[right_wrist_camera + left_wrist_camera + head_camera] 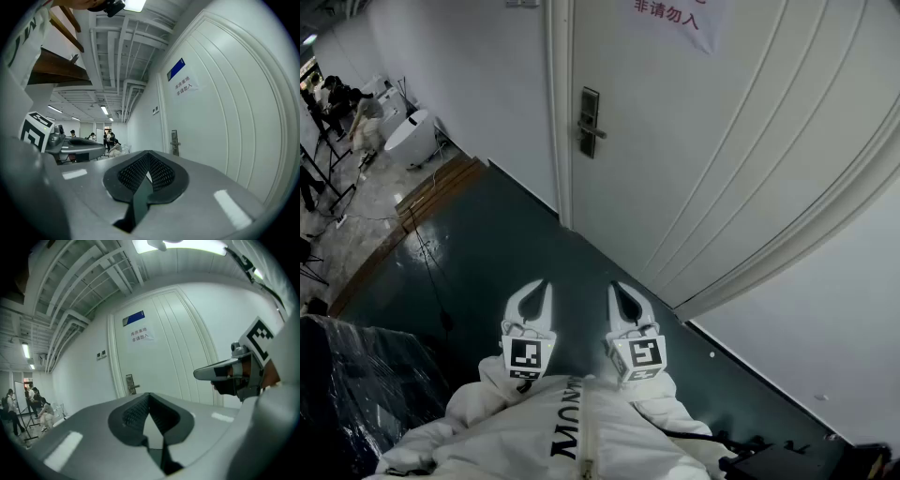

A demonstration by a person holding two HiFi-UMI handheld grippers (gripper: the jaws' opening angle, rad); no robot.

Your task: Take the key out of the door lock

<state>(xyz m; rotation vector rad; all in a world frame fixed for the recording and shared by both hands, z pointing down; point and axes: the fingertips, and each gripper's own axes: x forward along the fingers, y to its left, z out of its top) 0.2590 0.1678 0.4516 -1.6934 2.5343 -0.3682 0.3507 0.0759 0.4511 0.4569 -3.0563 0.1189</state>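
The white door [694, 141] is closed. Its dark lock plate with a lever handle [589, 122] sits near the door's left edge. The lock also shows small in the left gripper view [130, 383] and in the right gripper view [175, 142]. A key is too small to make out in any view. My left gripper [545, 283] and right gripper [614, 285] hang side by side low in front of my white jacket, well short of the door. Both point toward the door with jaws shut and nothing between them [150, 395] [149, 153].
A paper sign with red print [670, 19] hangs on the door. A black plastic-wrapped object [356, 394] stands at my lower left. A wooden floor strip [431, 192], a white tub [411, 131] and several people with tripods [328, 103] are far left.
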